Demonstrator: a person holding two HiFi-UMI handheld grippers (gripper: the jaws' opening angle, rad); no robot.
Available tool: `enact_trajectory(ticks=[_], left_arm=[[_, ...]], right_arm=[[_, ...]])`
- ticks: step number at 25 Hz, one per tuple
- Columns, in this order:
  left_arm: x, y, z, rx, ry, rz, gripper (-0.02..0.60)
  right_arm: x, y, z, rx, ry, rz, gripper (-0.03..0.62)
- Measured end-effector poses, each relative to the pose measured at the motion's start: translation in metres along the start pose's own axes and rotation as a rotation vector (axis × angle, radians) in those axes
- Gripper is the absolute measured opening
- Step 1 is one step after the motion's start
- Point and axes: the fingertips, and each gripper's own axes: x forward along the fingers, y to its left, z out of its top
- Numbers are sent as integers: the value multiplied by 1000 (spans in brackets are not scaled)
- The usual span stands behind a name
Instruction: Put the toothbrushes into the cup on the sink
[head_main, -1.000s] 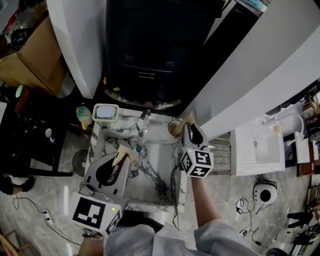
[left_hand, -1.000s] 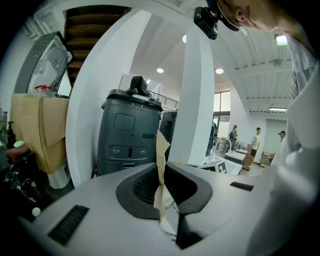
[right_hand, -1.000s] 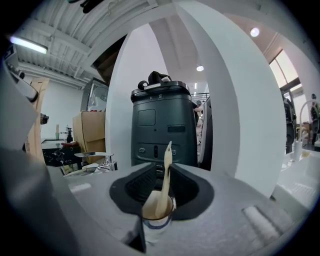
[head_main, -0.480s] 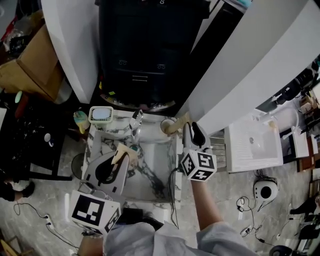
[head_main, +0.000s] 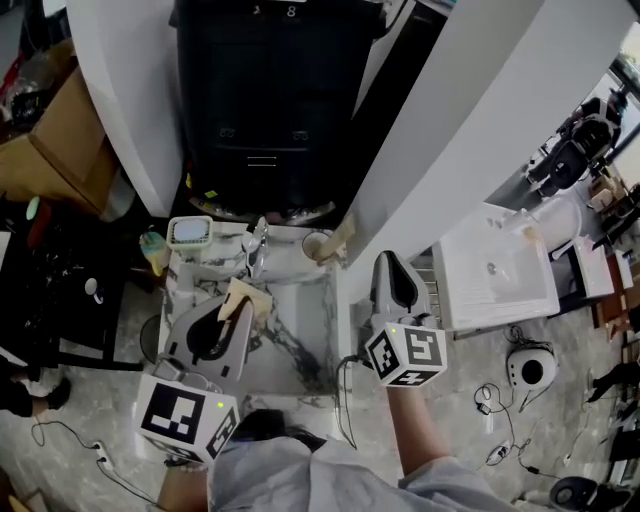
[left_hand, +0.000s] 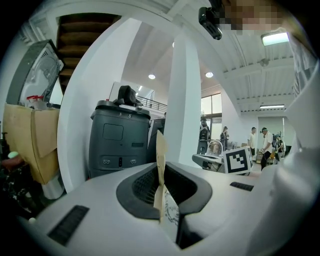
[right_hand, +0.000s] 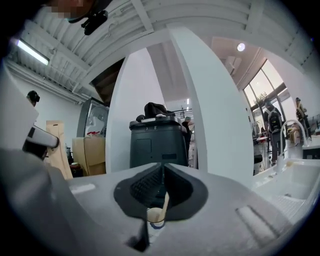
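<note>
Nearest the camera, the left cube and right cube carry black-and-white square markers with no letters on them.

Ahead of its cube, the left gripper hangs over the left part of the marble sink. Its fingers are narrow and clamped on a toothbrush in a tan card pack. The left gripper view shows the pack standing upright on edge between the pads. There is dark print on its lower part, too small to read.

The right gripper is off the sink's right edge, well clear of the rim. Its jaws have just been closing and now meet at the tips with nothing between them.

At the sink's far rim, the cup stands right of the faucet. A 2nd toothbrush, also in a tan pack, leans out of the cup toward the right. The right gripper view shows the cup low down, beyond the closed jaws.

At the far left corner sits a small white tray.

Behind the sink stands a dark bin with a white 8 on its lid. White pillars rise on either side of it.
</note>
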Motion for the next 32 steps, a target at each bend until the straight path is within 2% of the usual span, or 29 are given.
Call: enact_trajectory(ticks=[10, 16, 25, 32], left_arm=[[-13, -19, 11, 32, -23, 1, 34], [-16, -27, 19, 35, -38, -8, 34], [-22, -44, 28, 48, -67, -18, 34], [-23, -49, 26, 41, -66, -20, 34]], right_arm=[[-62, 0, 35, -50, -36, 13, -2], [-90, 1, 53, -20, -61, 25, -2], [-112, 17, 73, -10, -105, 72, -2], [-117, 20, 69, 0, -93, 90, -2]])
